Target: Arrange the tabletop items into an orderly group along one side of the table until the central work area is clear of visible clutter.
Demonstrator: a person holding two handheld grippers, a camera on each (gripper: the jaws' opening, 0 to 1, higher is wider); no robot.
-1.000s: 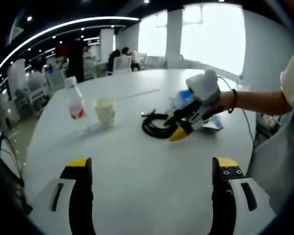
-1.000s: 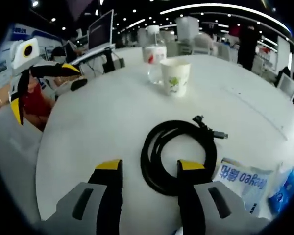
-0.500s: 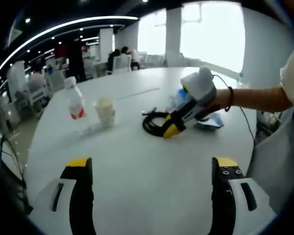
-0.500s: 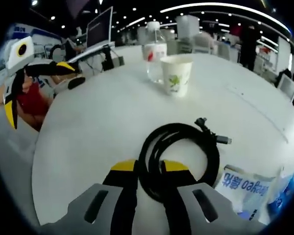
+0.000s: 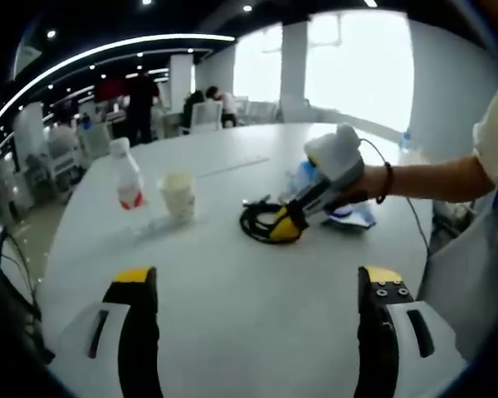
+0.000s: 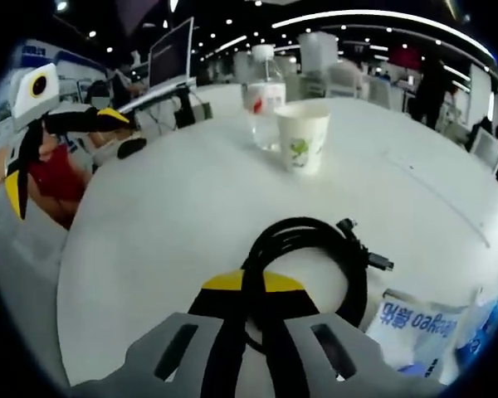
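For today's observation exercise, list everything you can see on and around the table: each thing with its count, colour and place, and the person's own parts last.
Table: one, white, round, under everything.
Water bottle: one, clear with red label and white cap, standing at the far left in the left gripper view.
Paper cup: one, white with green print, upright beside the bottle.
Coiled cable: one, black, mid-table, its near strands pinched.
Tissue packet: one, white and blue, right of the cable.
Left gripper: one, yellow-tipped black fingers, wide apart over bare table.
Right gripper: one, closed on the cable.
Forearm: one, dark wristband.
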